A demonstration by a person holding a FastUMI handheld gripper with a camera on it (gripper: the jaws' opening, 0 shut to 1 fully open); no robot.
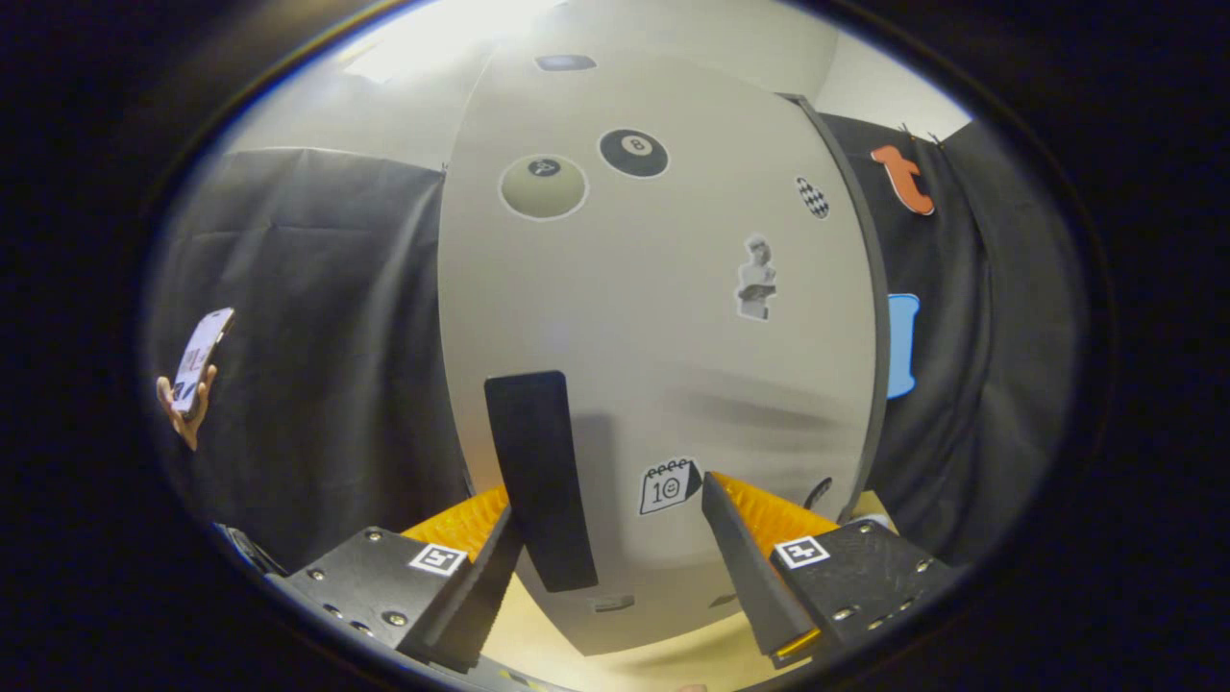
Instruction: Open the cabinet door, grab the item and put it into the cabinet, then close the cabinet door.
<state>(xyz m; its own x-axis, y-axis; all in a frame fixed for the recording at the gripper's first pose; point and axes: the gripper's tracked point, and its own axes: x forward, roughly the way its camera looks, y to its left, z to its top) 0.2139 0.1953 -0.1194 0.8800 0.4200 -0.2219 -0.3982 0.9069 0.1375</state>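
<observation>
Claw (615, 538) spread wide right at the shut, sticker-covered cabinet door (663, 336), black handle (538, 481) near one finger. Pale bench (615, 663) underneath, black cloth around.

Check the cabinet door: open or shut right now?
Cannot tell for sure. The cabinet door fills the view face-on; no interior shows. The claw is open, its fingers either side of the black handle, not pressing it.

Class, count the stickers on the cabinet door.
7 clear: top edge, two balls, checkered, statue, calendar, one by right finger; others may be hidden.
</observation>
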